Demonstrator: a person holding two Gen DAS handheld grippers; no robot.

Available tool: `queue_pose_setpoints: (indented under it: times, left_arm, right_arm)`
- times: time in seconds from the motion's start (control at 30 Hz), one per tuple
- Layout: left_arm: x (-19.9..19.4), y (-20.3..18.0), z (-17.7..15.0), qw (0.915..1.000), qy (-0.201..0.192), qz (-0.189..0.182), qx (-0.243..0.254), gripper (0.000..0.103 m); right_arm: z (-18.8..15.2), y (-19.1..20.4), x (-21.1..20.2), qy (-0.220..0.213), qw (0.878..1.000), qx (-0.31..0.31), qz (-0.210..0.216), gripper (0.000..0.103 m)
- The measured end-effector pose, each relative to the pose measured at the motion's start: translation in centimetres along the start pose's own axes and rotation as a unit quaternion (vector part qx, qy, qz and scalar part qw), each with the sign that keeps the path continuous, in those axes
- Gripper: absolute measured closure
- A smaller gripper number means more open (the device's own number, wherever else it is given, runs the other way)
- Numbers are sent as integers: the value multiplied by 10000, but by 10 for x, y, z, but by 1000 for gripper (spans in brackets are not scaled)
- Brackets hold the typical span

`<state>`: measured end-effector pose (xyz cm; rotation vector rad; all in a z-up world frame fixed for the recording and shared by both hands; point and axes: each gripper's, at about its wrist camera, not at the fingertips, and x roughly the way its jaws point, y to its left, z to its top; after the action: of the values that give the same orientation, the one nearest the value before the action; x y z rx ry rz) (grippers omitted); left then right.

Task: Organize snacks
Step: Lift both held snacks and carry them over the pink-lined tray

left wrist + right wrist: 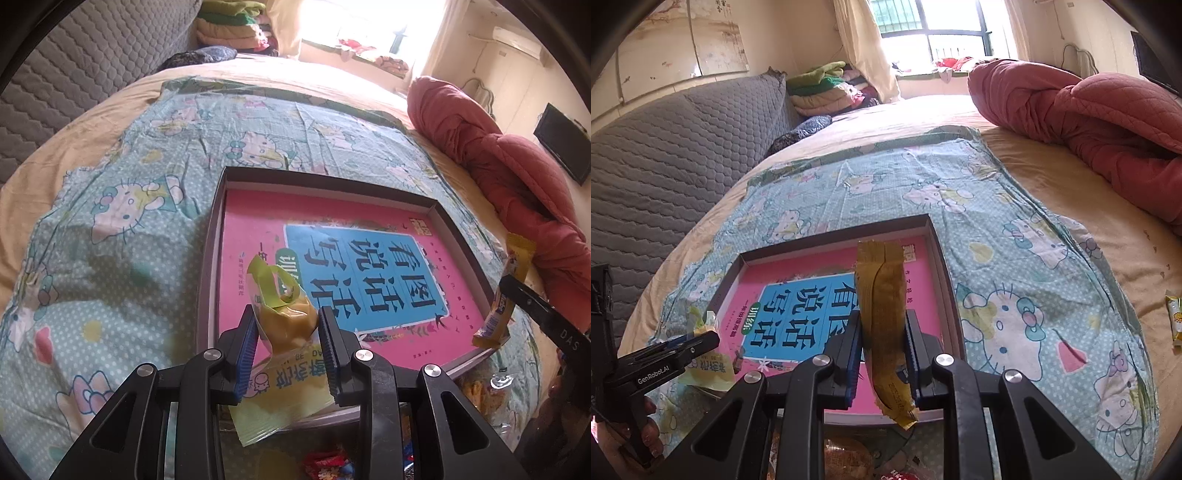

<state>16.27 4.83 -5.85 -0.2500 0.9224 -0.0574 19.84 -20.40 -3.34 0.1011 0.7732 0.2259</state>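
A wide bed covered with a beige sheet [1052,177] is seen, and over it a light blue cotton cloth printed with white cartoon cats [147,177] is spread. On this cloth, just ahead of both tongs, a shallow grey cardboard box tray [212,258] is laid, and its floor is filled by a pink book cover with a blue title panel [369,269].

The left gripper [286,332] is clenched on a pale green clear-topped snack packet with a yellow cake inside [291,325]; the packet is held over the near edge of the tray. The right gripper [882,354] is clenched on a long mustard-yellow foil snack bar [882,314], which is held upright between the blue pads [854,365], above the near right part of the tray.

Below the tongs, at the near side, more wrapped snacks [325,463] are partly seen. To the right of the right gripper, well apart, a small yellow snack packet [1174,321] is lying on the sheet.

Behind the tray a rolled red quilted blanket [1089,110] is placed at the right, a grey quilted headboard [665,155] at the left, and folded blankets [827,85] are stacked near the bright window [942,29].
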Motion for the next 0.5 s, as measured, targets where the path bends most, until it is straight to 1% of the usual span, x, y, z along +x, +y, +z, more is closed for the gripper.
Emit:
queue_pose_setpoints:
  times: [0.2,0.3,0.5]
  left_arm:
    - [6,0,-3,9999,108,-12,5,69]
    - [9,-1,-5,9999,155,-38,29,69]
    - [10,-3,-7,9998,203,-51,72,69]
  right_arm:
    - [-3,5,13,161,9998,-92,1,81]
    - [-6,5,23,367,9993,-68,-97,81]
    - [-11,2,30,481,9986,-33,-207,81]
